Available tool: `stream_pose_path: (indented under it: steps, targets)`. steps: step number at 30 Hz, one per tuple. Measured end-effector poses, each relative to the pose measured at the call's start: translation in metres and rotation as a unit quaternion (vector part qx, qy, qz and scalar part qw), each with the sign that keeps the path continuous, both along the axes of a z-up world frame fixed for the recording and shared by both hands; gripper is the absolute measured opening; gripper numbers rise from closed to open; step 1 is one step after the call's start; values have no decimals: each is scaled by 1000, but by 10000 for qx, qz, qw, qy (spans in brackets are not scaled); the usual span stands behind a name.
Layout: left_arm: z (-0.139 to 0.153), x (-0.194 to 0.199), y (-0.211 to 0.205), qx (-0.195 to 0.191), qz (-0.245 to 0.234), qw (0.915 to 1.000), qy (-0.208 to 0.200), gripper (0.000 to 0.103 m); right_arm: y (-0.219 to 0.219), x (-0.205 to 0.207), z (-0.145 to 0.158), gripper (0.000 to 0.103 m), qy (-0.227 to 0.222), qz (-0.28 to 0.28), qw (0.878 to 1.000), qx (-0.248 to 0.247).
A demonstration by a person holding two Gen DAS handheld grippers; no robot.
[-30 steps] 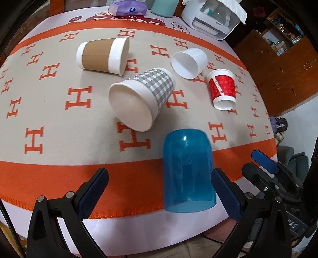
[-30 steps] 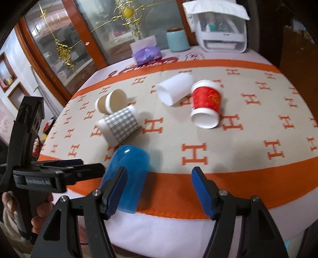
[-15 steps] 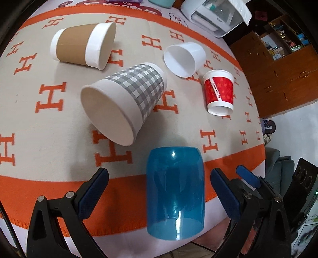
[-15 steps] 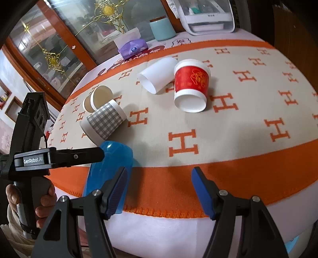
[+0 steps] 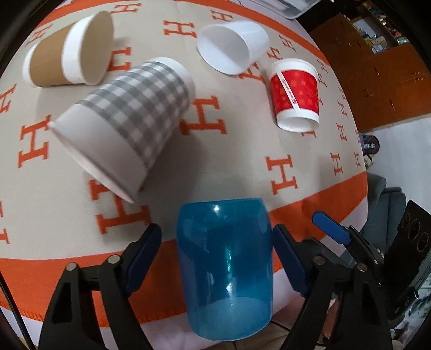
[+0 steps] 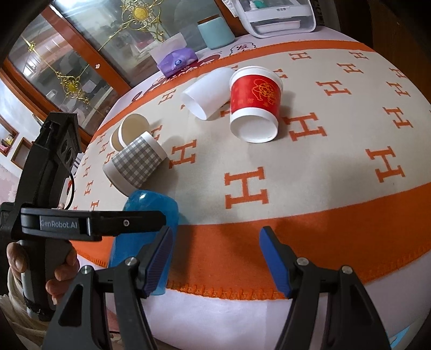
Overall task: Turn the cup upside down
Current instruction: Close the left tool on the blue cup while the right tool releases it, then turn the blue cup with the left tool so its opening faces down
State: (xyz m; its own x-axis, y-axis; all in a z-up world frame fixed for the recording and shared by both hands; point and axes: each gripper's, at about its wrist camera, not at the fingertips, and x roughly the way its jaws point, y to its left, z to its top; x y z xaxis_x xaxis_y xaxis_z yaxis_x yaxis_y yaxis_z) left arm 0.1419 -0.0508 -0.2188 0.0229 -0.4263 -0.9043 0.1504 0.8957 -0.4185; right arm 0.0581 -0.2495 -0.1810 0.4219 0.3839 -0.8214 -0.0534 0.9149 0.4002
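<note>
A clear blue plastic cup [image 5: 225, 266] lies on its side at the table's near edge, its open mouth toward me. My left gripper [image 5: 218, 250] is open with one finger on each side of the cup; the right finger is close to its wall, the left finger stands apart. In the right wrist view the blue cup [image 6: 145, 215] shows partly behind the left gripper. My right gripper [image 6: 215, 255] is open and empty over the orange border, to the right of the cup.
Four paper cups lie on their sides on the orange-and-beige cloth [image 5: 242, 150]: a grey checked cup [image 5: 129, 118], a brown cup [image 5: 70, 51], a white cup [image 5: 231, 45] and a red cup [image 5: 295, 94]. A tissue pack [image 6: 176, 60] and a white appliance [image 6: 277, 16] stand at the back.
My left gripper has moved forward and its fingers have narrowed around the blue cup. The right gripper has stayed open and shifted slightly closer to the table.
</note>
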Motion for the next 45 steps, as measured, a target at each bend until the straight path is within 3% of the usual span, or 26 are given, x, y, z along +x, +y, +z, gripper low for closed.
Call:
stream_pose_path:
  steps: [3,11,20,29,34,45]
  targets:
    - [-2,-3,-8,-54,-174,9998,57,67,0,-3,-1,67,-49,-12,10000,29]
    - [-1,-11,-13,-97,-159,9998,-30,66,-5,-12,-1,67,-166,-97,9998,107]
    - [25,-30,1,4,144,9971,-749,66,-5,-18,3,67,-235,-87,9996,135]
    - [52,-50,22,59,771,9827,-1684,66,4,-15,3,67,-236,43,9996,113]
    - [67,-61,35,14,1005,9707,-2183,66,9,-13,3,67,-242,79,9996,107]
    - [87,-72,47,-334,1197,9598,-2515,66,25,-12,-16,67,134,308,9994,-18]
